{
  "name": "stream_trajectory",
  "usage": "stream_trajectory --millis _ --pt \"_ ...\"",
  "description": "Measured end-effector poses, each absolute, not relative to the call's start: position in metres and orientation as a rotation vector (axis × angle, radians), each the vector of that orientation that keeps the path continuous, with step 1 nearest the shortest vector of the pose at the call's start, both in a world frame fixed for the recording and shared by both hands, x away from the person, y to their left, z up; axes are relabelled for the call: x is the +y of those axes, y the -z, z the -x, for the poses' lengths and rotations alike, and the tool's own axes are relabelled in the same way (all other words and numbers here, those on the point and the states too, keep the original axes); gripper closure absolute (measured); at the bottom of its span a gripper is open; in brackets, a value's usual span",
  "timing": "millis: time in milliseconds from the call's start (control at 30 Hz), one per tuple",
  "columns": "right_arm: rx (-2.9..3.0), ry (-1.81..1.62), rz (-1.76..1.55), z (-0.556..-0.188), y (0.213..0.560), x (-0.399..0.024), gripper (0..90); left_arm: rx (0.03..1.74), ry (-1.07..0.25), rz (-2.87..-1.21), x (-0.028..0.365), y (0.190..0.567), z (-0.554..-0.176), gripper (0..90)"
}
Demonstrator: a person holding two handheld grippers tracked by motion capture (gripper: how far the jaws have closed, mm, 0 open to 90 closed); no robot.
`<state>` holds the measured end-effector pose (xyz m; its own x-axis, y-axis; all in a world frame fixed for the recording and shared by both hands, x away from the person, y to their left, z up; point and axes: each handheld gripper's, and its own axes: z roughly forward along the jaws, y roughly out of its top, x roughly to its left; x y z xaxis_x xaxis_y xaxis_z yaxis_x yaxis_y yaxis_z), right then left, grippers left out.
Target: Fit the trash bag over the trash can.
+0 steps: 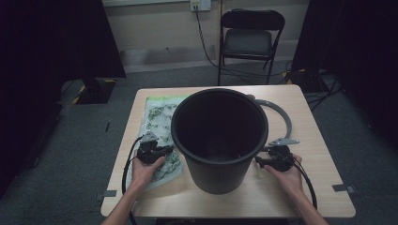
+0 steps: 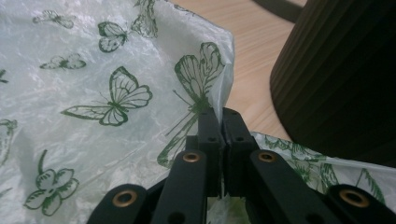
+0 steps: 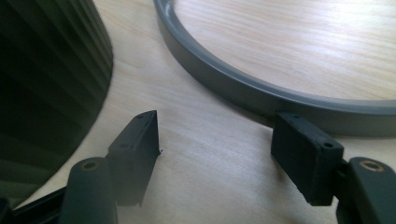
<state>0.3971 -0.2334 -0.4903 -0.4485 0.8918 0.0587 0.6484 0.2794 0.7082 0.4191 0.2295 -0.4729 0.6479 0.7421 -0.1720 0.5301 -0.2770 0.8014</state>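
A tall black ribbed bin [image 1: 216, 173] stands mid-table. To its left lies a white plastic bag [image 1: 157, 117] printed with green butterflies. My left gripper [image 1: 170, 149] rests at the bag's near right corner, beside the bin wall. In the left gripper view the bag [image 2: 93, 93] has its edge pinched between the jaws of the left gripper [image 2: 223, 122], which is shut on it, with the bin [image 2: 345, 79] close by. My right gripper [image 1: 259, 161] sits at the bin's right base. It hangs open over bare wood [image 3: 215, 140], just short of a grey ring [image 3: 233, 86].
The grey ring [image 1: 285, 119] curves behind and to the right of the bin on the wooden table [image 1: 291, 187]. A black folding chair [image 1: 251, 33] stands beyond the far edge, with cables on the floor. Tape marks sit near the table's front corners.
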Motion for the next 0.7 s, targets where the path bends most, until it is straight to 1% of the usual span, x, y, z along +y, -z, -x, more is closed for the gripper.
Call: stream_trajectory --millis 100,133,233,467,700 --pt "2.203 -0.988 -1.391 -0.399 0.486 -0.234 33.7 0.986 -0.296 -1.957 0.229 0.47 -0.417 88.5" --pt "2.168 -1.031 -1.35 -0.4 0.476 -0.236 36.5 0.991 -0.288 -1.944 0.228 0.469 -0.416 88.8" --pt "2.145 -1.079 -1.34 -0.403 0.463 -0.237 36.1 0.957 -0.28 -1.95 0.227 0.462 -0.414 88.9" --pt "2.121 -1.171 -1.304 -0.413 0.43 -0.239 35.2 0.897 -0.282 -1.826 0.232 0.43 -0.404 89.3" --pt "2.076 -1.206 -1.238 -0.423 0.391 -0.246 34.1 0.854 -0.279 -1.671 0.242 0.397 -0.406 89.3"
